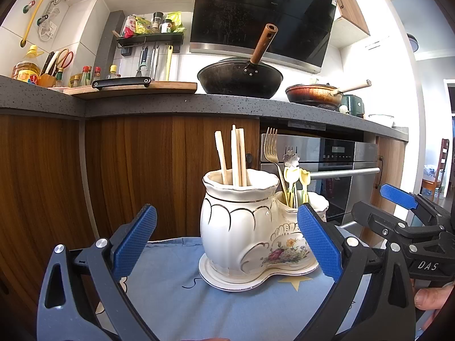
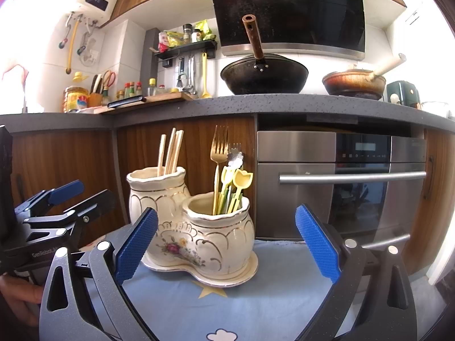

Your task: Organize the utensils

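A white ceramic double-pot utensil holder (image 1: 241,227) (image 2: 199,233) with gold trim and flower print stands on a blue cloth. Its taller pot holds wooden chopsticks (image 1: 234,156) (image 2: 170,153). The lower pot holds a gold fork (image 1: 271,147) (image 2: 219,147), a silver flower-topped utensil (image 1: 290,157) (image 2: 235,156) and several yellow tulip-topped picks (image 1: 297,179) (image 2: 237,182). My left gripper (image 1: 227,241) is open just in front of the holder, nothing between its blue pads. My right gripper (image 2: 226,241) is open too, empty, with the holder between and beyond its fingers.
The blue cloth (image 1: 184,298) (image 2: 270,284) covers a small table in front of wooden cabinets (image 1: 128,170) and a steel oven (image 2: 341,184). A grey counter (image 1: 170,102) above carries a black wok (image 1: 241,79), a copper pan (image 2: 354,82), a cutting board and bottles.
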Demonstrator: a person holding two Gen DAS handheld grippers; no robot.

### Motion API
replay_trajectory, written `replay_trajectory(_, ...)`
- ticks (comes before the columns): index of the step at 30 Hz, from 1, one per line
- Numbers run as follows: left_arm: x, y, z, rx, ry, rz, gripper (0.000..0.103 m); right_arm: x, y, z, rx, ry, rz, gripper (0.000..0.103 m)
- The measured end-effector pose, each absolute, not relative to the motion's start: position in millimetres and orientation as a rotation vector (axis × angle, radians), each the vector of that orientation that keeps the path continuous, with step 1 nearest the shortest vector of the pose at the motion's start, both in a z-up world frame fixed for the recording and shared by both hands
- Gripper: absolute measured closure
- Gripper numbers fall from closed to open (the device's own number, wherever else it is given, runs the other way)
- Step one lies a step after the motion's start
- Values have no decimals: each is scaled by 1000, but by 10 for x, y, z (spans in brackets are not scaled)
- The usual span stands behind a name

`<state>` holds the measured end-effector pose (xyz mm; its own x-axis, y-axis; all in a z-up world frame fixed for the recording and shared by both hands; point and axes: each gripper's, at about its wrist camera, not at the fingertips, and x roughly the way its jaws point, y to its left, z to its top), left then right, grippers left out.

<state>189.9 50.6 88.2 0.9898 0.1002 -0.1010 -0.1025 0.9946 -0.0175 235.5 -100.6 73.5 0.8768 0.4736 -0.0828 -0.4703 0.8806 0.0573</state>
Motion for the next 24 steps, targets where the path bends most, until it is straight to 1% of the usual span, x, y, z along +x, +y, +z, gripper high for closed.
replay_trajectory(24, 1900, 508, 877, -26, 101, 102, 5, 2360, -1013, 735, 41, 96, 491, 6)
